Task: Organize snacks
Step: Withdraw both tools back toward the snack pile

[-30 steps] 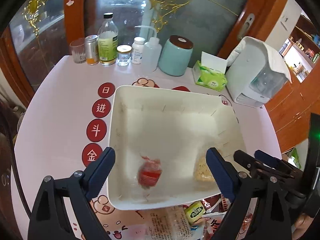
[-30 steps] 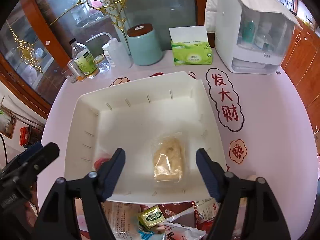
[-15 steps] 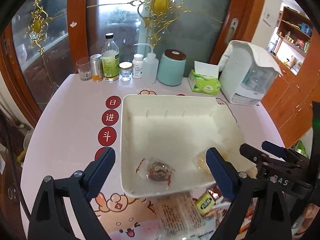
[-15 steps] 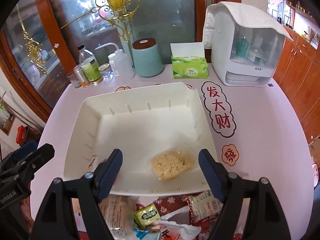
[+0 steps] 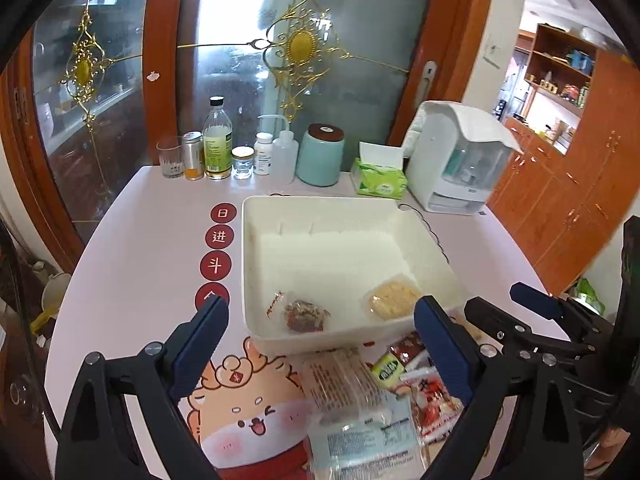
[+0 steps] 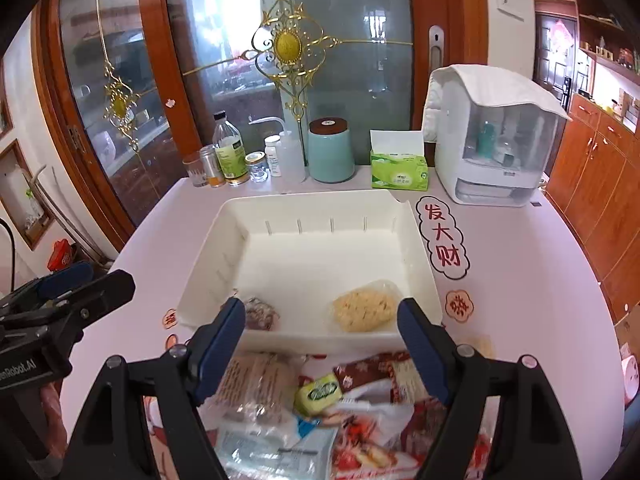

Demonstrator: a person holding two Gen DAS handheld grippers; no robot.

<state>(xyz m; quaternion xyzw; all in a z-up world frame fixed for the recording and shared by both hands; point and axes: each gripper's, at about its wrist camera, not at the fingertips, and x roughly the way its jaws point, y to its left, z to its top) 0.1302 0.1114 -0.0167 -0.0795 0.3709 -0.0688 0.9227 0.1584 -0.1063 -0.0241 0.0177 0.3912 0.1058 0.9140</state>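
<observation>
Your left wrist camera looks down and forward over the table toward the white bin [image 5: 256, 264] at 12 o'clock; your right one does likewise (bin [image 6: 424, 256]) from farther right. Both share the bin and the back row of bottles.

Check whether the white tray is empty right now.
No, the white tray holds two wrapped snacks: a yellow one and a dark one.

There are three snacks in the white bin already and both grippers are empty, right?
Not quite: the white bin holds two snacks, not three, a dark packet and a yellow packet. The right wrist view shows it. The other snacks are still piled on the table in front of the bin. Both the left gripper and the right gripper are indeed empty.
</observation>
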